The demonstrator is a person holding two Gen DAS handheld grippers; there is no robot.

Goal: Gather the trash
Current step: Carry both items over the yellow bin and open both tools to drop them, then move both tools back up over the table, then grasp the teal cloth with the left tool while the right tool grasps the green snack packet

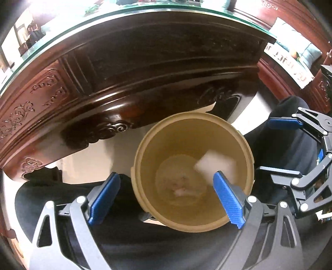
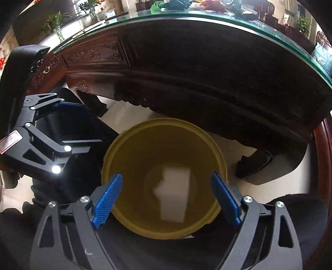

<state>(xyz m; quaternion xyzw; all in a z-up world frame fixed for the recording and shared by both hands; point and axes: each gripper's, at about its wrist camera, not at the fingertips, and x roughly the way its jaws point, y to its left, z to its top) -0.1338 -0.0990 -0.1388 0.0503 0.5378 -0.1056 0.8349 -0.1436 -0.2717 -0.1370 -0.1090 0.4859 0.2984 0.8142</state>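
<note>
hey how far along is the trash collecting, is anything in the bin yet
Done: a blurred white piece is inside the yellow bin, apparently just dropped, with some pale scraps at the bottom. In hand: nothing; the left gripper and right gripper are both open and empty above the bin. Left: things still lie on the glass tabletop, too far and small to tell if they are trash.

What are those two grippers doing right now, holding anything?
Left gripper: open, holding nothing, above the yellow bin.
Right gripper: open, holding nothing; white piece lies in the bin.
</note>
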